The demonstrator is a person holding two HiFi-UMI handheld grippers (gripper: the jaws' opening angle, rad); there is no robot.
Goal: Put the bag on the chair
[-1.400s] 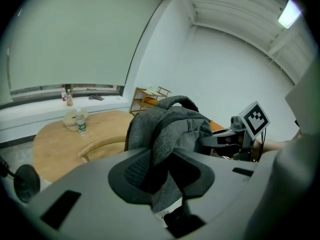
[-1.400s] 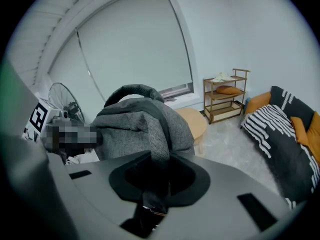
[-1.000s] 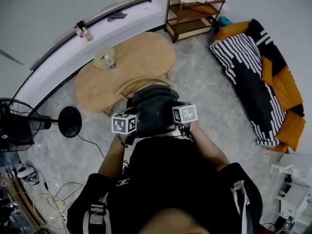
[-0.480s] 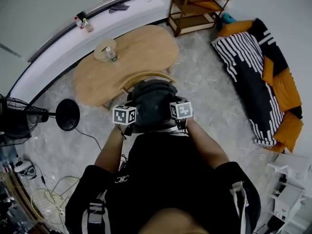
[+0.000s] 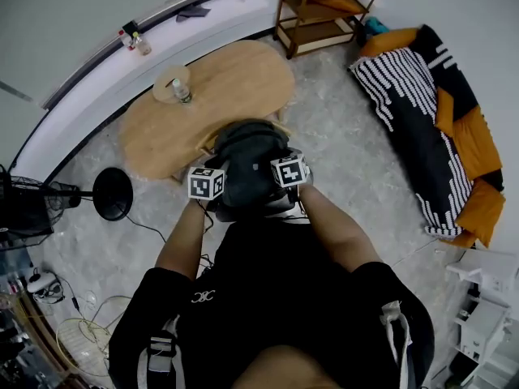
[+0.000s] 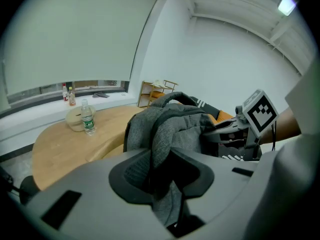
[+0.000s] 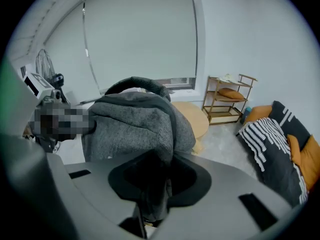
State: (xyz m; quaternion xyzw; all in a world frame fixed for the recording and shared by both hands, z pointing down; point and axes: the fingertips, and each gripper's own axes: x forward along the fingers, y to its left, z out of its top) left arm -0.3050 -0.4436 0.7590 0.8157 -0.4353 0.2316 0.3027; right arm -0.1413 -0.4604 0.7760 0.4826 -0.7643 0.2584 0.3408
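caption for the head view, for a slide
Seen from above, a person holds a grey bag over a wooden chair beside an oval table.

A pale wooden table [image 5: 227, 79] stands on grey marbled floor [image 5: 349, 160] below a long window ledge [image 5: 93, 79]. A bottle [image 5: 182, 92] stands near the tabletop's far edge. A wooden shelf [image 5: 320, 14] fills the corner.

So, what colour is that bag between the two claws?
The bag is mottled grey fabric with darker trim. It shows best in the right gripper view.
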